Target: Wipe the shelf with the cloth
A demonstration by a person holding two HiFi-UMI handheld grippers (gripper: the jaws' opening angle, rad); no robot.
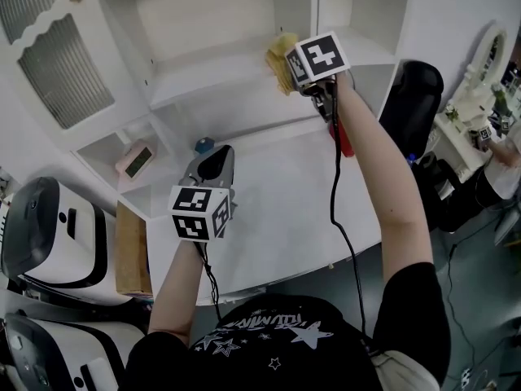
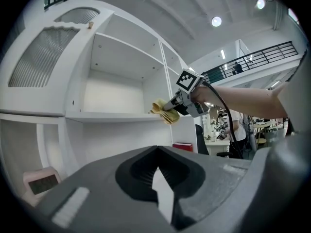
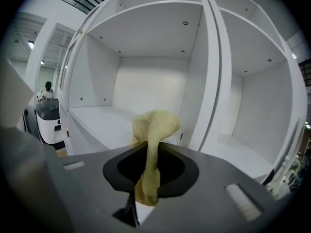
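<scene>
Bunching out of the right gripper (image 3: 148, 178), the yellow cloth (image 3: 153, 130) is pinched between its two jaws, one fold hanging down inside them and a rounded wad standing out past the tips. That wad sits at the front edge of the white shelf (image 1: 212, 80), close to the upright divider on its right side. From the left gripper's view it seems to press on the shelf's lip, though the contact itself is too small to be sure of. The right gripper is clenched on the cloth and reaches out and up to the shelf at the end of a stretched arm.

The left gripper (image 1: 213, 157) is lower and well apart from the cloth, over the white tabletop (image 1: 277, 194). Its jaws are drawn together with nothing between them. A pink clock (image 1: 134, 160) stands in a small compartment to the lower left, and a red thing (image 1: 343, 141) lies below the right arm.
</scene>
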